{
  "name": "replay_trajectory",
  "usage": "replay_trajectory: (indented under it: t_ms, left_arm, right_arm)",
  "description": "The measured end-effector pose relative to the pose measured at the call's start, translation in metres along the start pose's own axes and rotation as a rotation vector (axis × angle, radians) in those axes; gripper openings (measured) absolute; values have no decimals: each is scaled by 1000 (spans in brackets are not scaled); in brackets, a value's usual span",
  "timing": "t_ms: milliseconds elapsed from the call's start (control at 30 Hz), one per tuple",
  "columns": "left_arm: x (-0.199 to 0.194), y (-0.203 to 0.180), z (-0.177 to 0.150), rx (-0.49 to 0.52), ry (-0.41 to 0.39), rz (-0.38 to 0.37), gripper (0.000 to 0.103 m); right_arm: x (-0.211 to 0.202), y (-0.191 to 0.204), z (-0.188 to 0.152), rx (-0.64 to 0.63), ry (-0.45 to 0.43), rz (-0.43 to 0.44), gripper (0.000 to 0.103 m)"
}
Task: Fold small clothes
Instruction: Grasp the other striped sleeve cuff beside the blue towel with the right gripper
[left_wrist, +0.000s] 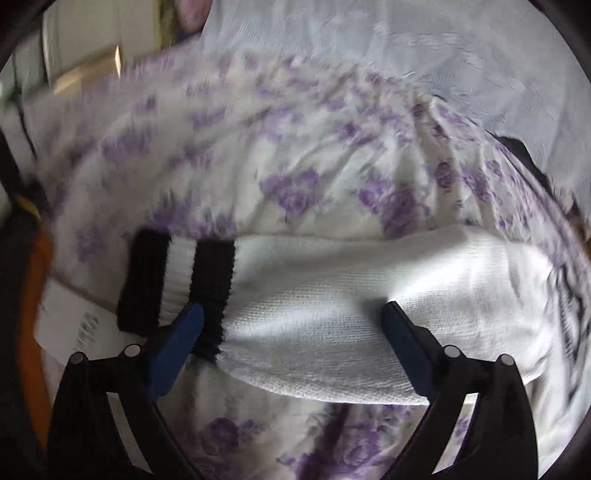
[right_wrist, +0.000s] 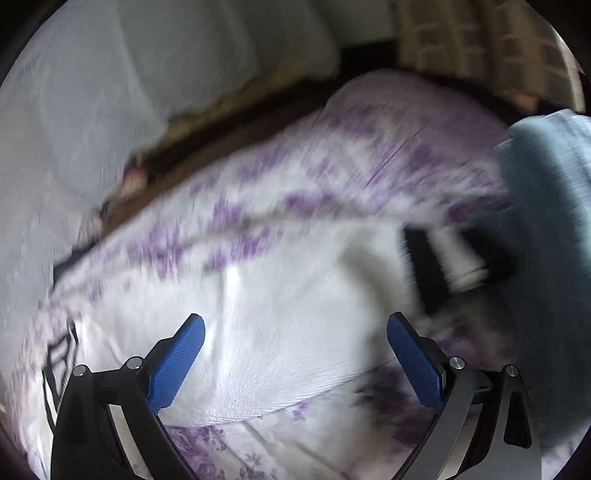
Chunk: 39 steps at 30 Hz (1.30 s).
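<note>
**Sock laid out, fold not yet begun**

Flat on the bed (left_wrist: 295, 155): white ribbed-knit sock (left_wrist: 332, 314), two black cuff bands at one end. Left gripper (left_wrist: 291, 317) wide open, straddling the cuff end, holding nothing. Right gripper (right_wrist: 295, 328) likewise open and empty over the sock's (right_wrist: 280, 332) body. Next, probably: pinch one end, carry it over the other. Soft, limp cloth; floral sheet wrinkled beneath.

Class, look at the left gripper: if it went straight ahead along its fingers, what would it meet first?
Probably the white sock. It lies across the open left gripper, between the blue fingertips, on the floral bedsheet. Depth is unclear; contact may already exist.
</note>
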<state>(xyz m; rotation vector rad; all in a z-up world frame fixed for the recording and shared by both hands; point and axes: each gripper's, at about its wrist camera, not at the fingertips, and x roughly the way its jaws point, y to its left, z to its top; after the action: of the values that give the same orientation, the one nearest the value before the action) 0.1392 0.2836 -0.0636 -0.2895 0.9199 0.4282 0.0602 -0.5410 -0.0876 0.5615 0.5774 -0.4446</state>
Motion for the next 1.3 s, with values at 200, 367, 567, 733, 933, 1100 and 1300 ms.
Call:
replay_trajectory:
  t_ms: [200, 367, 567, 733, 933, 1100, 1300]
  left_arm:
    - [-67, -35, 1, 28, -131, -138, 94]
    - [-98, -153, -5, 190, -65, -353, 94]
    - [-100, -329, -70, 418, 67, -486, 94]
    - [-87, -432, -115, 493, 140, -508, 94]
    - [-54, -486, -167, 604, 101, -392, 99]
    - [-55, -486, -177, 636, 51, -381, 99]
    - [-58, -484, -181, 639, 37, -378, 99]
  right_arm:
    - [-12, -35, 11, 155, 33, 65, 97]
    - [-22, -44, 6, 208, 47, 95, 84]
    - [-36, -61, 0, 304, 45, 127, 84]
    - [-19, -71, -5, 361, 42, 83, 84]
    - [-4, -65, 7, 330, -86, -5, 85]
    - [11, -46, 11, 209, -108, -89, 52]
    - [22, -59, 12, 255, -74, -34, 13]
